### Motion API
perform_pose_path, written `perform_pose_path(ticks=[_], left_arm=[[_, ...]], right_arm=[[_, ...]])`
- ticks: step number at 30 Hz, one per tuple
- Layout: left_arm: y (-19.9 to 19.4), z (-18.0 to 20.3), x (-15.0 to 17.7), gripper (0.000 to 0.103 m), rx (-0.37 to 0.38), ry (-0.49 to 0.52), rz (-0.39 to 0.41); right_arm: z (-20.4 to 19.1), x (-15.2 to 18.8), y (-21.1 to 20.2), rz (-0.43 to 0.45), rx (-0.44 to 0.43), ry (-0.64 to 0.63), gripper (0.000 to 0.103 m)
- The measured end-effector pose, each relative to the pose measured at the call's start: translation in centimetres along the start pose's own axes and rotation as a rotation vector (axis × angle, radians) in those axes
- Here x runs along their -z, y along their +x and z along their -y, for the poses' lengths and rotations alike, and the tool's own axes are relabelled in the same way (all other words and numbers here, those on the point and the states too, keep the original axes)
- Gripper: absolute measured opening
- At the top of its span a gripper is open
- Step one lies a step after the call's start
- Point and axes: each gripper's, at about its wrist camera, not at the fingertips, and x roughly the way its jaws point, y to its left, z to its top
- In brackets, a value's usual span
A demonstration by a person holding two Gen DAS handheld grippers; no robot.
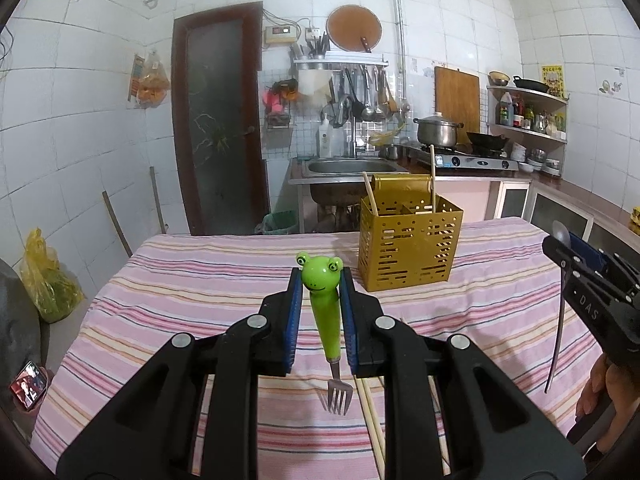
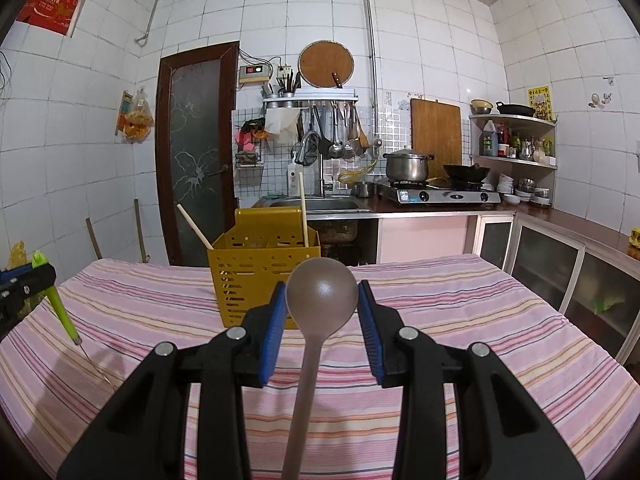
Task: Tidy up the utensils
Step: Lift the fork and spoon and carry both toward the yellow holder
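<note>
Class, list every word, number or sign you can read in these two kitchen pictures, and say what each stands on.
"DAS": on the black right tongs gripping the grey plastic spoon.
Red wall poster: characters blurred, unreadable.
Yellow wall notice: too small.
Red digits on the beige wall meter: unreadable.

Left gripper [image 1: 320,280] held low and centred, fingers running toward 12 o'clock, blue pads [image 1: 295,320] clamped on either side of something slim. Seen from the right wrist, sat at 9 o'clock, tips aimed toward 3 o'clock. Right gripper [image 2: 322,300] likewise pointed toward 12 o'clock, jaws set wider, pads [image 2: 370,332] pressed against a rounded shape. From the left wrist, showed at 3 o'clock, with a bare hand [image 1: 596,392] wrapped around its grip near 4 o'clock.
</note>
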Motion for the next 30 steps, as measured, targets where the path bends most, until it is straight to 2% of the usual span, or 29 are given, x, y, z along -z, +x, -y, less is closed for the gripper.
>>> perform_pose_path(ticks=[18, 30], left_arm=[[0.4, 0.3, -1.2, 0.018, 0.003, -0.008, 0.023], [1.5, 1.4, -5.9, 0.018, 0.039, -0.02, 0.072]], right_arm=[[0.7, -0.8, 0.9, 0.005, 0.006, -0.011, 0.036], [1.0, -4.4, 3.3, 0.029, 0.003, -0.012, 0.036]])
